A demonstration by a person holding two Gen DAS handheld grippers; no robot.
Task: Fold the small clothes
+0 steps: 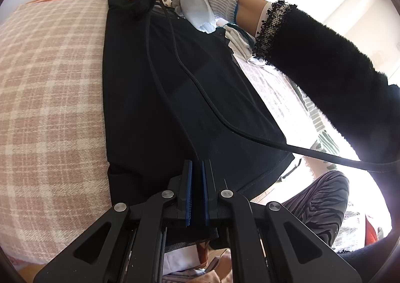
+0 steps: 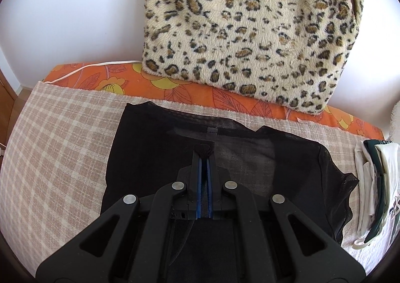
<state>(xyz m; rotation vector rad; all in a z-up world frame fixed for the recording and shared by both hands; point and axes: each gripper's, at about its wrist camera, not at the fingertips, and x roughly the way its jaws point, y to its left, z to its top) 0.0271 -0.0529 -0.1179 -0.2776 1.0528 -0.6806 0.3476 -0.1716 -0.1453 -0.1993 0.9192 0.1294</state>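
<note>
Checked bed cover (image 2: 62, 133) under the sheer black garment (image 2: 155, 148), right gripper (image 2: 204, 158) jaws clamped on a bunched bit of it, probably mid-fold, left gripper (image 1: 197, 170) jaws nearly together at its near edge, hard to tell if gripping.

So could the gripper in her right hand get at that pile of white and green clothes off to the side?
Probably not at once. The right gripper is shut on the black sheer garment, so it must let go first. Nothing lies between it and the white and green clothes on the checked blanket.
</note>
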